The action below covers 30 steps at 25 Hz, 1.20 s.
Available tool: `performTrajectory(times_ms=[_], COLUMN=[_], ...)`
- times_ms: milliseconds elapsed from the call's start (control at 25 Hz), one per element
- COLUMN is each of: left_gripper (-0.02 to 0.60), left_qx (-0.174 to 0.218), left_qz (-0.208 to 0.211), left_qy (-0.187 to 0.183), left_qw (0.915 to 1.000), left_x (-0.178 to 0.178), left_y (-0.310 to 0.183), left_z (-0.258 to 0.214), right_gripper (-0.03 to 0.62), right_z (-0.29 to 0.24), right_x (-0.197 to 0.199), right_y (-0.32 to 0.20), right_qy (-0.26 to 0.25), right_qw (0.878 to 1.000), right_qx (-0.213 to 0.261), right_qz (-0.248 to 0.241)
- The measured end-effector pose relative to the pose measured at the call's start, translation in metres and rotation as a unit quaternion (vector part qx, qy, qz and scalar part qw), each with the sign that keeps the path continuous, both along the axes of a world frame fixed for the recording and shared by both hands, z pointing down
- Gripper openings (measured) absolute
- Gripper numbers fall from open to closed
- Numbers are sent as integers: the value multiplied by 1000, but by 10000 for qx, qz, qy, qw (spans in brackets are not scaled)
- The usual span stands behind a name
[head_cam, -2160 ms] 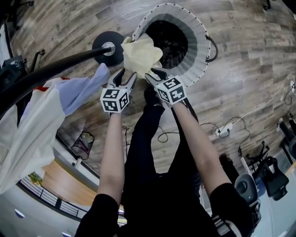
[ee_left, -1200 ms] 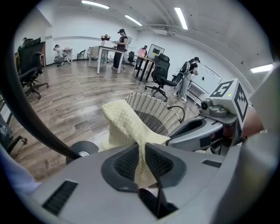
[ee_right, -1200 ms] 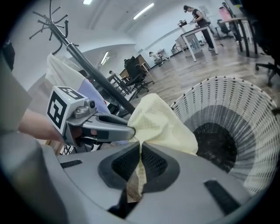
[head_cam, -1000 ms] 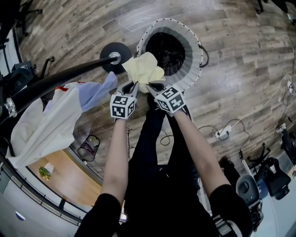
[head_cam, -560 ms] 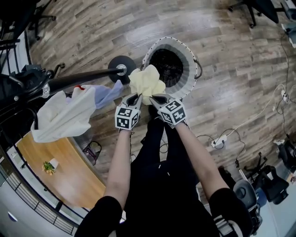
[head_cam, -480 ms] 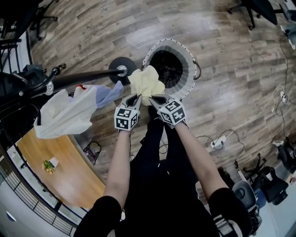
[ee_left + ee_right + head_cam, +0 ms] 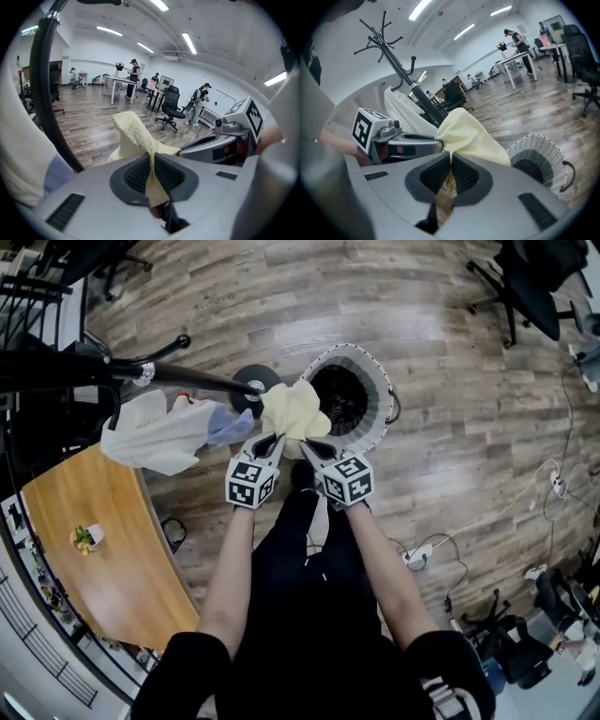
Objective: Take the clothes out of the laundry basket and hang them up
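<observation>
A pale yellow waffle-weave garment [image 7: 293, 412] hangs bunched between both grippers, above the near rim of the round white laundry basket [image 7: 375, 381]. My left gripper [image 7: 267, 442] is shut on one edge of the yellow garment [image 7: 136, 136], the cloth pinched between its pads. My right gripper [image 7: 312, 446] is shut on another edge of the yellow garment [image 7: 468, 133], close beside the left one. The basket [image 7: 536, 161] looks dark and empty inside. White and light blue clothes [image 7: 164, 430] hang on the black coat stand [image 7: 192, 379] to the left.
The stand's round black base [image 7: 251, 385] sits right beside the basket. A curved wooden counter [image 7: 98, 549] lies at lower left. Cables and a power strip [image 7: 417, 554] trail on the floor to the right. Office chairs [image 7: 525, 277] stand far right. People work at desks [image 7: 133, 79] in the distance.
The view has pulled higher and shifted; the basket and stand look smaller and further off. Both grippers stay close together with the yellow garment held between them above the basket's near rim.
</observation>
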State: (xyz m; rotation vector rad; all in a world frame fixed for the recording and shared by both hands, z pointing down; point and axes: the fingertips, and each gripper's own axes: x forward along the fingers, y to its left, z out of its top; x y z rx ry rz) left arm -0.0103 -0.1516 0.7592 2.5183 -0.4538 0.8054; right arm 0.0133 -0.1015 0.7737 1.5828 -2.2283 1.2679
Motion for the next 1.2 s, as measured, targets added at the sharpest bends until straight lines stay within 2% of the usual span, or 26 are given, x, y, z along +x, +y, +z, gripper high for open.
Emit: performTrajectory(times_ms=[240, 400, 640, 760, 840, 1000, 1080, 1200], left_gripper=[48, 46, 44, 44, 43, 43, 43, 43], left_qx=[165, 199, 631, 833, 936, 1076, 1145, 1279], left_qz=[-401, -620, -564, -620, -718, -936, -988, -984], left_qy=[232, 540, 807, 911, 939, 983, 1016, 1106], left_qw=[9988, 9964, 9931, 9904, 9886, 9849, 9833, 9807], left_x=[-16, -24, -24, -27, -30, -38, -38, -31], left_y=[-4, -5, -4, -5, -8, -13, -11, -6], left_z=[-37, -66, -123, -148, -161, -180, -191, -212], right_gripper=[20, 20, 25, 44, 85, 107, 113, 162], right_z=[-36, -62, -113, -136, -147, -154, -148, -139], right_x=[-11, -14, -15, -14, -9, 18, 35, 45], right_y=[-9, -10, -7, -5, -4, -6, -9, -18], right_qy=[83, 74, 81, -48, -144, -237, 42, 689], right_qw=[9996, 9988, 9952, 9920, 9901, 9891, 9901, 9846], right_qx=[226, 438, 857, 1111, 1234, 1318, 1249, 1195], right_qz=[-118, -203, -459, -592, -652, -609, -645, -1077])
